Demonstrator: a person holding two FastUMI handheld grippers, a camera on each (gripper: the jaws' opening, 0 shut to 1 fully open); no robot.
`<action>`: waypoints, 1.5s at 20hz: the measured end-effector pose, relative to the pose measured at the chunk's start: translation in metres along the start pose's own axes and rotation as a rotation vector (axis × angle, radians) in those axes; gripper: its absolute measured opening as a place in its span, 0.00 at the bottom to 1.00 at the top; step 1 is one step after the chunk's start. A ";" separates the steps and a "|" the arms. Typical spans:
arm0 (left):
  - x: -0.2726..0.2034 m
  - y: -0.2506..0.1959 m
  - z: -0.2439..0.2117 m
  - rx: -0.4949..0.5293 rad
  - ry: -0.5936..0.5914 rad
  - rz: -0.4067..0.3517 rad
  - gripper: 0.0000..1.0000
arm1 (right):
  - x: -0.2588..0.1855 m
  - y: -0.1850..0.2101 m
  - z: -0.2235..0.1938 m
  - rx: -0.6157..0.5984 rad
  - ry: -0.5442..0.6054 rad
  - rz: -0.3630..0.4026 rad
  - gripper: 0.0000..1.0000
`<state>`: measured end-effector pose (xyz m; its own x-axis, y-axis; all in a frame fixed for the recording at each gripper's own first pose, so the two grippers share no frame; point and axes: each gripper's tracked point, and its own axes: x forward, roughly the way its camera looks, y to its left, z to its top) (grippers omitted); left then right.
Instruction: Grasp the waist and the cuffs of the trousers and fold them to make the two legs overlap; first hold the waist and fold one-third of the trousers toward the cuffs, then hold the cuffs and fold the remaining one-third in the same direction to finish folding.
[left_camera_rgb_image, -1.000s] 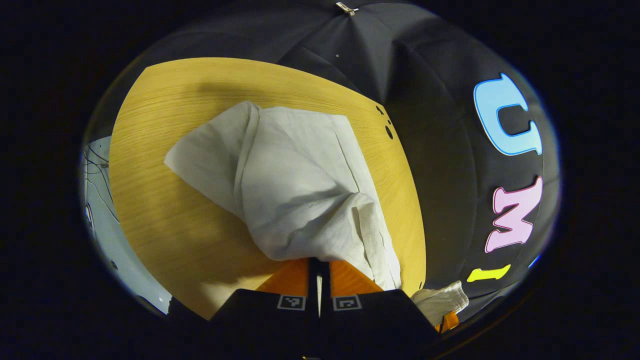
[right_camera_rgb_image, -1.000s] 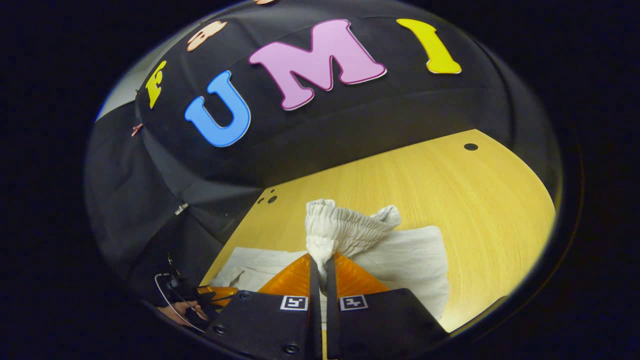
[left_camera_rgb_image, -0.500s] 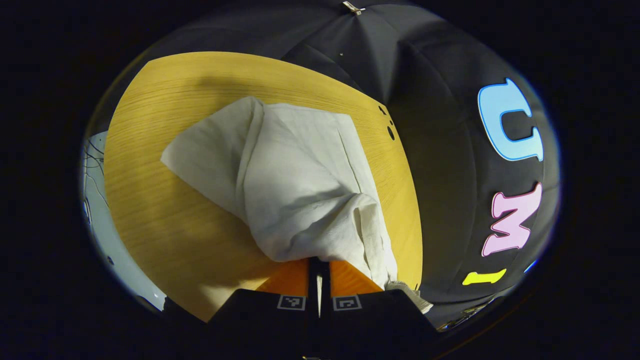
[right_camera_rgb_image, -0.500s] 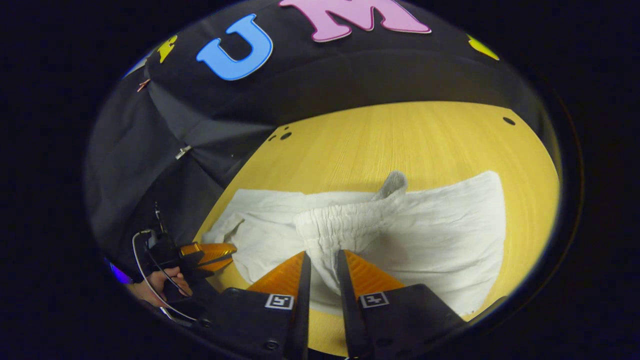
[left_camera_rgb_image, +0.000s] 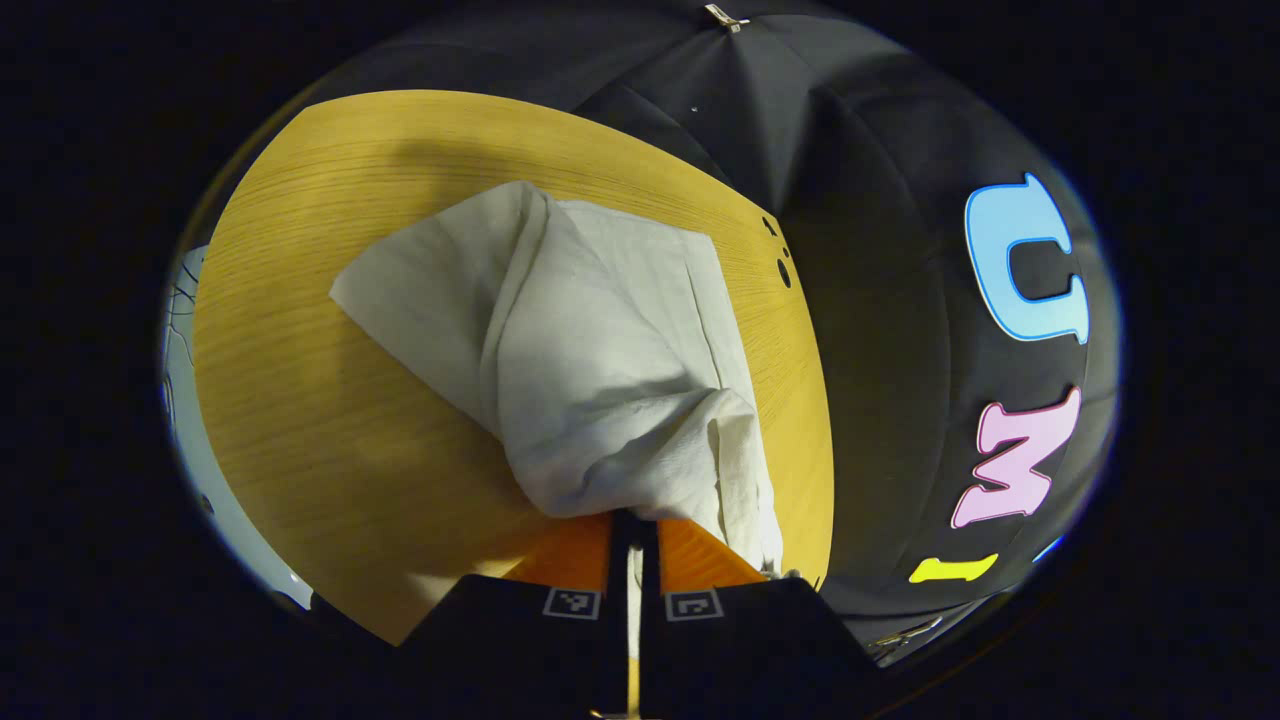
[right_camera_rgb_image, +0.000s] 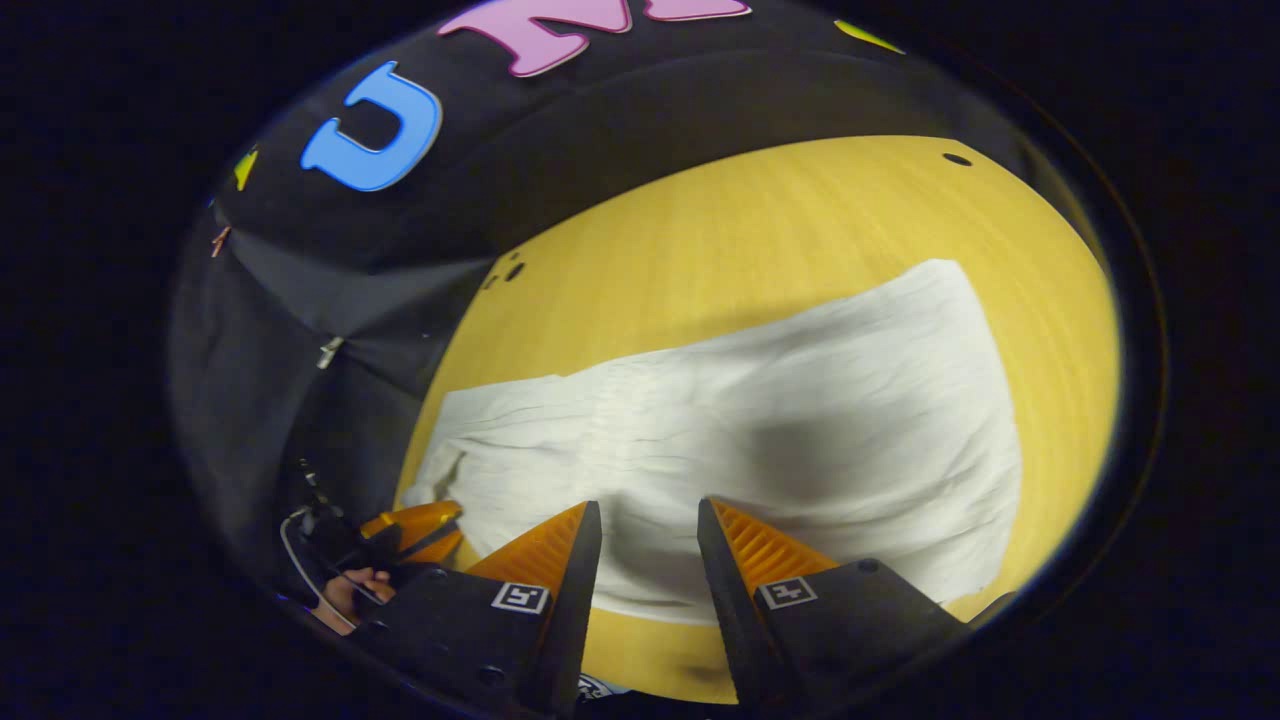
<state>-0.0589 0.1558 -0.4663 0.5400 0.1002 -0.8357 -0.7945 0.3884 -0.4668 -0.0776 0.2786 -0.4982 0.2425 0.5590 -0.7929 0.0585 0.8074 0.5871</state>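
- On your left, the left gripper (left_camera_rgb_image: 632, 520) has its fingers pinched shut on a bunched corner of the white trousers (left_camera_rgb_image: 600, 350), lifting that end off the yellow worktop (left_camera_rgb_image: 330, 420).
- At centre, the trousers lie across the worktop, one layer draped over another.
- On your right, the right gripper (right_camera_rgb_image: 648, 520) hovers over the cloth, fingers apart and holding nothing.
- To fold well, lay the left corner down square with the edge beneath, keep the cloth taut, then release without dragging it.
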 end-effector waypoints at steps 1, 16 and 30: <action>0.001 -0.002 0.002 -0.001 -0.007 -0.005 0.11 | 0.002 -0.016 -0.008 -0.019 0.028 -0.038 0.61; 0.056 -0.056 0.031 0.020 -0.017 -0.066 0.05 | -0.005 -0.017 -0.028 -0.100 0.057 -0.029 0.55; -0.039 -0.208 -0.071 0.327 0.031 -0.429 0.05 | -0.101 -0.127 0.010 0.125 -0.121 -0.131 0.60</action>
<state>0.0661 0.0056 -0.3574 0.7843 -0.1553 -0.6007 -0.3743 0.6537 -0.6577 -0.0997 0.1179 -0.4906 0.3387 0.4181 -0.8429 0.2147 0.8379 0.5019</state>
